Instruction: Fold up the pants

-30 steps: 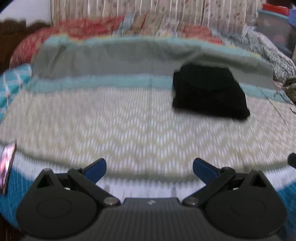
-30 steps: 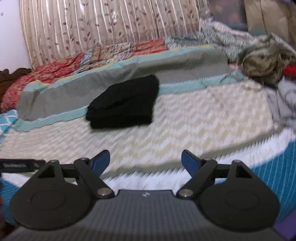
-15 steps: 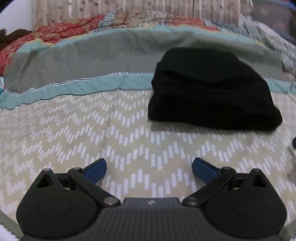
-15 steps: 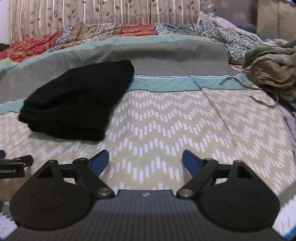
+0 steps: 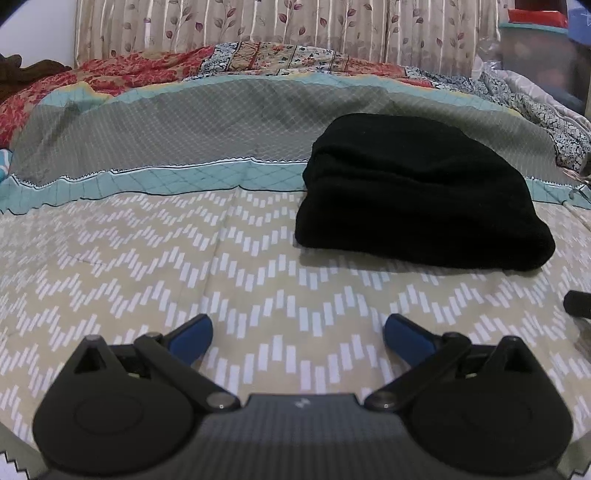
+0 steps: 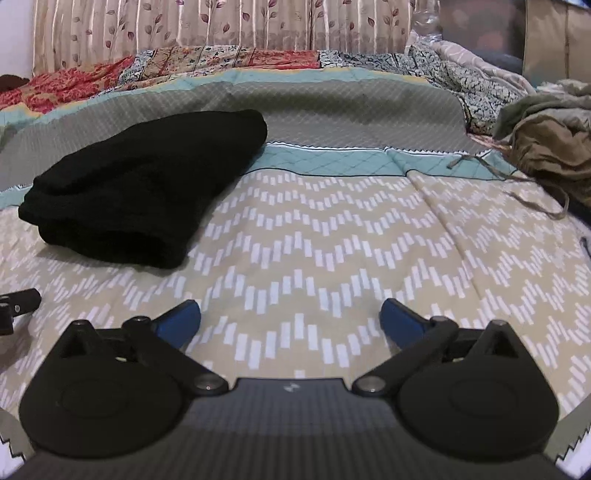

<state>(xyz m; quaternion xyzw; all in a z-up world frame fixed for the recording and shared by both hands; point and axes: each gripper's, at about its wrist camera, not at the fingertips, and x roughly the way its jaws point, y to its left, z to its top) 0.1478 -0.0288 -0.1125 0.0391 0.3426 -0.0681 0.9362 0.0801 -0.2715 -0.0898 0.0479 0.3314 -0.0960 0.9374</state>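
Nearest, at the bottom of each wrist view: one gripper per view, two in all, each with two blue-tipped fingers

Left gripper [image 5: 297, 334] with jaws apart, only bedspread showing between them. Right gripper [image 6: 290, 319] with jaws opening, wide apart, only bedspread between them as well

Under both: one bed, spread with a beige zigzag-patterned bedspread [image 5: 155, 273]

At the lower left edge of the right view, a black piece of the other gripper's body just in frame; likewise a black stub at the right edge of the left view

Farther in: one pair of black pants [image 5: 417, 192], folded into a thick bundle, lying flat on the bed across the beige and teal bands; upper right of centre in the left view, upper left [image 6: 144, 184] in the right view; touched by neither gripper

Right edge of the right view: one heap of olive-brown cloth [image 6: 546, 147], a loose cord trailing from it

Beyond: one teal-and-grey quilt band [image 5: 207, 125], then one red patterned cover [image 5: 122, 74]

Farthest: one leaf-print curtain [image 5: 258, 26] across the top
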